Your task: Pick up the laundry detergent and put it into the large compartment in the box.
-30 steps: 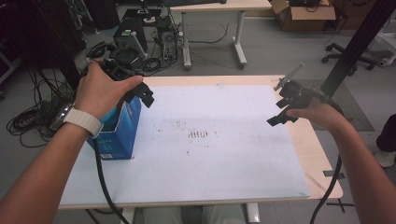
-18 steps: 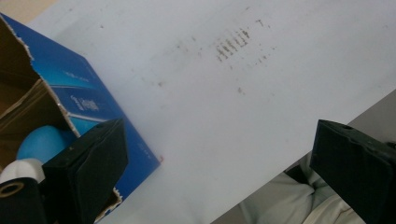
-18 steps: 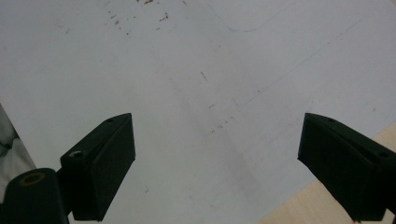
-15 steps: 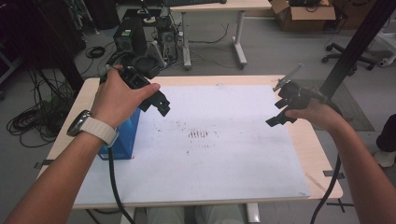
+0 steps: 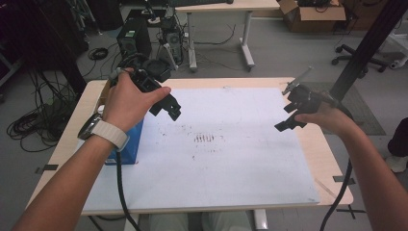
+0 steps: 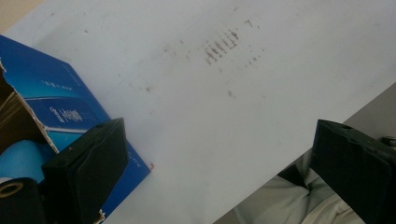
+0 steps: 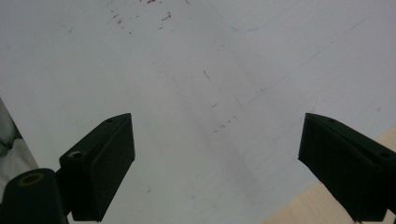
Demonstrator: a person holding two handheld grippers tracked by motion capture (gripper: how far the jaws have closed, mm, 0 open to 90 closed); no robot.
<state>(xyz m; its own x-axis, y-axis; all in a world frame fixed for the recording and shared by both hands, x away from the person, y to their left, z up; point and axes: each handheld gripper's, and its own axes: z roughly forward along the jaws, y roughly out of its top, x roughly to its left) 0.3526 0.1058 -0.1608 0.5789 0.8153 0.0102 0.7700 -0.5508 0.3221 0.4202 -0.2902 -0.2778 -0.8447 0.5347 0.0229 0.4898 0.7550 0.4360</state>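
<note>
Blue box [image 6: 56,109] torn edge; left gripper view

A pale wooden worktop [image 5: 332,166] carries a large white sheet [image 5: 231,159] smudged with dark marks near its middle. An open blue cardboard box [image 5: 129,144] stands at the left edge.

A: How does the left gripper [image 5: 168,107] stand?
B: Raised, jaws spread wide (watch on that wrist).
A: And the right gripper [image 5: 288,118]?
B: Likewise wide apart, forearm extended.
</note>
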